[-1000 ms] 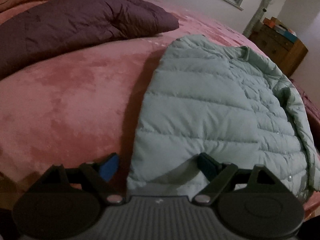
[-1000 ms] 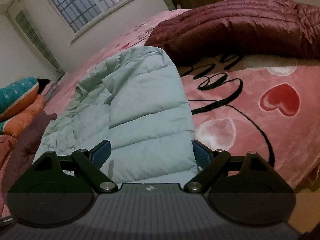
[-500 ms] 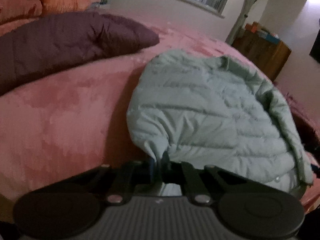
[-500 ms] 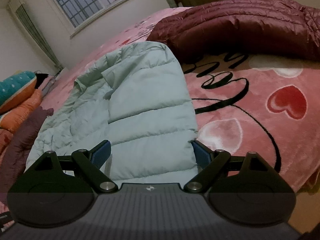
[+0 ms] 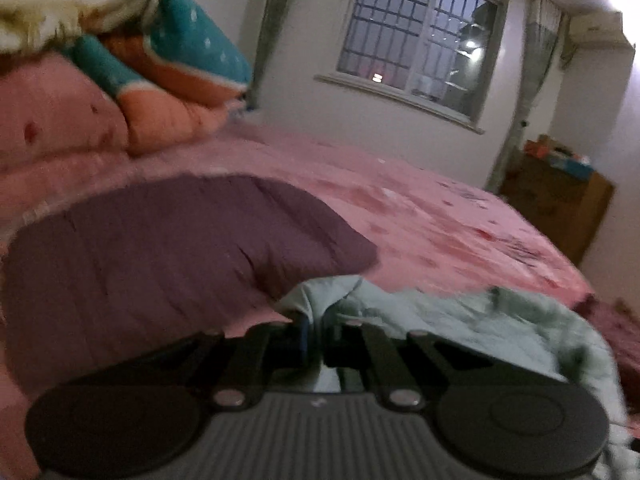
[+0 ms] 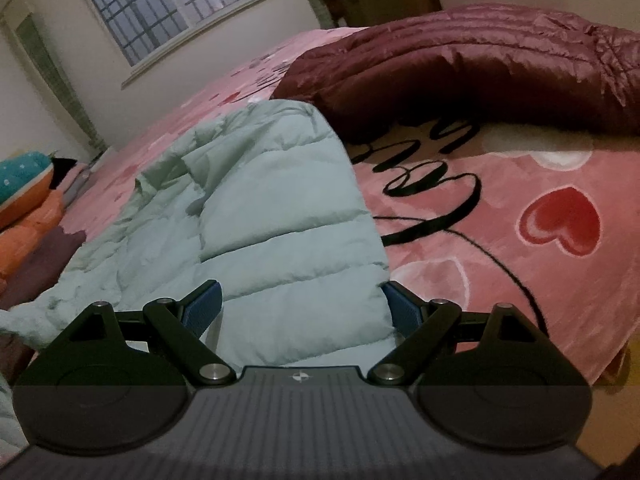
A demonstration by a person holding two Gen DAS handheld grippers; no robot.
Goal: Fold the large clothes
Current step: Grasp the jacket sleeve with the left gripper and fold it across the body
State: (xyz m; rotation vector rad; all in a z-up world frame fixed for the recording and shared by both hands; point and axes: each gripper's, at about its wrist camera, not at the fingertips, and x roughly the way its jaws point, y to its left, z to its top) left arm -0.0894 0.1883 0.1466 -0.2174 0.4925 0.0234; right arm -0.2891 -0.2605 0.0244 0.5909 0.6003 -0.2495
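Observation:
A pale green quilted jacket lies on the pink bed. My left gripper is shut on the jacket's near edge and holds it lifted, with the rest of the jacket hanging to the right. My right gripper is open, its blue-padded fingers spread to either side of the jacket's near hem, which lies flat between them.
A purple jacket lies on the bed to the left. A maroon quilted jacket lies at the back right. Stacked pillows and bedding sit at the head. A wooden cabinet stands by the window wall.
My left gripper shut on the green jacket's edge and has lifted it, tilting the view up toward the window. My right gripper stayed open and barely moved.

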